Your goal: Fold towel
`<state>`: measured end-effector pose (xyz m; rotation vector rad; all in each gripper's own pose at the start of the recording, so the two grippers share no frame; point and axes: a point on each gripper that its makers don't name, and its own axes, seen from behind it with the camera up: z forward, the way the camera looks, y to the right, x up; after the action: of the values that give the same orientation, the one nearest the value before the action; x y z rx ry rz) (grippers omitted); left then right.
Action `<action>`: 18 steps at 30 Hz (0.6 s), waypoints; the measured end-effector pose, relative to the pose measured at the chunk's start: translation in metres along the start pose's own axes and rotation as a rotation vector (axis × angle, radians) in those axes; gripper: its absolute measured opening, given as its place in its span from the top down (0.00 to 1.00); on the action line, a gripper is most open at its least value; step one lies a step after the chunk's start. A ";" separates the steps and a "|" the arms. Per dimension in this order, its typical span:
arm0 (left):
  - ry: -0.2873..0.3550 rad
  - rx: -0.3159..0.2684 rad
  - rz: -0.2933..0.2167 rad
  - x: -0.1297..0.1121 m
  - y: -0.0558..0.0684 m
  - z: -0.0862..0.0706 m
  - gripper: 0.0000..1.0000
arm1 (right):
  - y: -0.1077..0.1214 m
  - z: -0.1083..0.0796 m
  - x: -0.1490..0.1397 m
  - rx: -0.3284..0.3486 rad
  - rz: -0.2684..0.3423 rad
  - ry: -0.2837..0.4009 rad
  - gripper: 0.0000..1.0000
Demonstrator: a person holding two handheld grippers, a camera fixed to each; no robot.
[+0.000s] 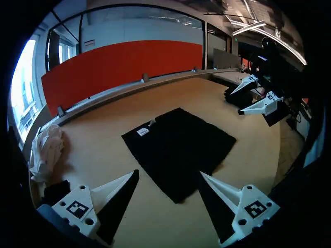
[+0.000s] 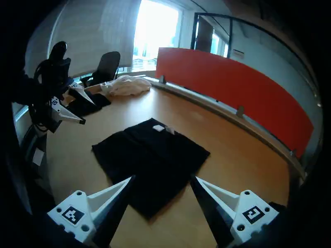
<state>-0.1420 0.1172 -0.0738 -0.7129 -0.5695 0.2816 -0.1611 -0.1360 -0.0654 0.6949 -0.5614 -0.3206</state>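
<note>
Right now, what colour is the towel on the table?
The towel is black; clearest in left gripper view.

Shown are one black towel bearing one white label, one wooden table, one red partition, one heap of pale cloth, one dark cloth bundle, one office chair, and two grippers: left gripper, right gripper.

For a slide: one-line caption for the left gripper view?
Open left gripper poised over a black cloth towel lying flat on a light wooden table, red partition wall behind.
</note>
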 end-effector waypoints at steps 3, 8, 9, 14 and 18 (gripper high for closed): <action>-0.018 -0.014 0.008 -0.010 0.003 0.008 0.03 | -0.004 0.005 -0.011 0.012 -0.002 -0.018 0.00; -0.050 -0.038 0.018 -0.026 0.010 0.020 0.03 | -0.011 0.014 -0.030 0.029 -0.003 -0.052 0.00; -0.056 -0.042 0.020 -0.029 0.011 0.022 0.03 | -0.012 0.016 -0.033 0.032 -0.003 -0.058 0.00; -0.089 -0.063 0.028 -0.046 0.014 0.033 0.02 | -0.019 0.025 -0.049 0.050 -0.007 -0.087 0.00; -0.114 -0.075 0.031 -0.058 0.015 0.040 0.02 | -0.024 0.032 -0.060 0.065 -0.007 -0.110 0.00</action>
<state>-0.2133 0.1250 -0.0822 -0.7823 -0.6806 0.3328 -0.2308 -0.1431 -0.0842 0.7456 -0.6766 -0.3495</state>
